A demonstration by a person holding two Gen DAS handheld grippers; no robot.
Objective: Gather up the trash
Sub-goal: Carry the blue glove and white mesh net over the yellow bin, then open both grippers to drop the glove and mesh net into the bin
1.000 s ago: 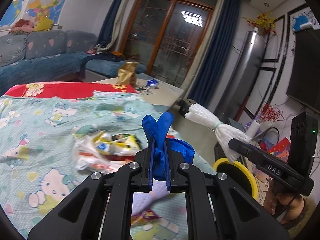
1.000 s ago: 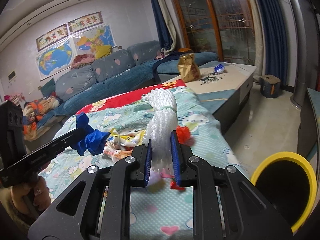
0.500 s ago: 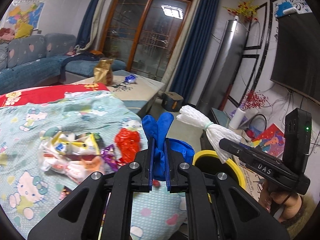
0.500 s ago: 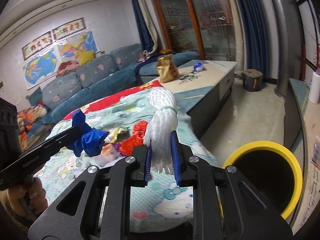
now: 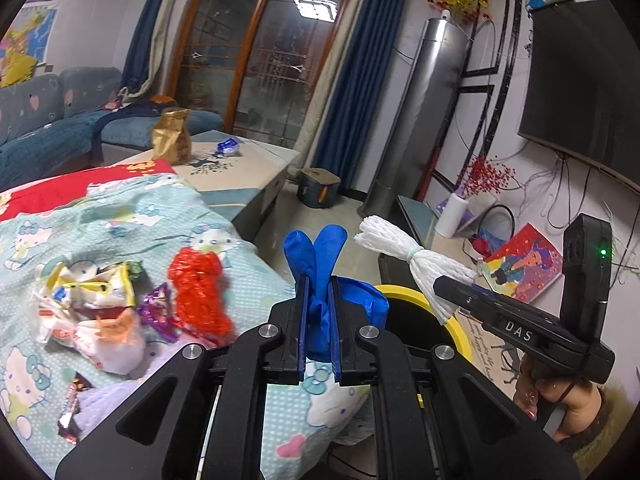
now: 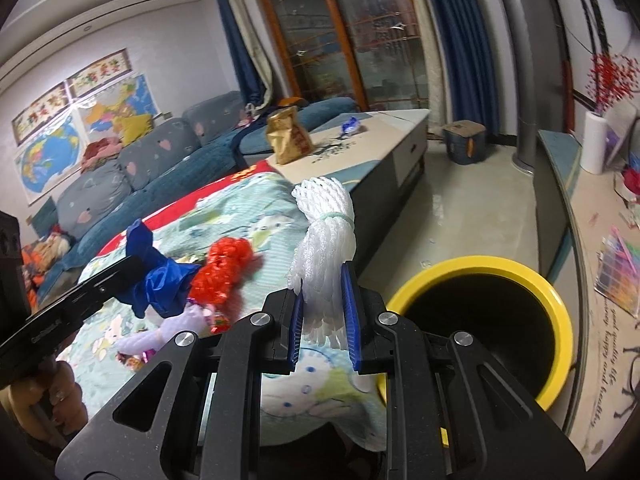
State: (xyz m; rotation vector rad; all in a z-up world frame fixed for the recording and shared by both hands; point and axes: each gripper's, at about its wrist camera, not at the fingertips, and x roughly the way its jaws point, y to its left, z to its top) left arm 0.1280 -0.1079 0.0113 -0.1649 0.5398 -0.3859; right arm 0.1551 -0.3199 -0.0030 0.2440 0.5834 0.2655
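Left claw [image 5: 319, 312] is clamped tight on a crumpled blue plastic bag [image 5: 320, 280], two rounded lobes of it sticking up above the pads and the rest bunched behind the right pad. It's angled a bit downward, out past the edge of the worktop's Hello Kitty cloth [image 5: 120, 216], with the yellow-rimmed bin [image 5: 420, 296] just behind it.

Right claw [image 6: 323, 322] is pinched on a white foam net bundle [image 6: 326, 240] tied round the middle with a pale band, the top standing up above the pads. It's tilted down too, sitting over the cloth's corner right beside the bin's open mouth [image 6: 560, 320]. In the left view you can see it side-on with the person's hand [image 5: 560, 400] wrapped round the grip low down.

Still lying on the cloth: a red net wad [image 5: 200, 288], a heap of snack wrappers [image 5: 88, 300] and a purple foil wrapper [image 5: 156, 308] touching it. Farther back, a gold bag [image 5: 172, 140] stands on the bare worktop end.
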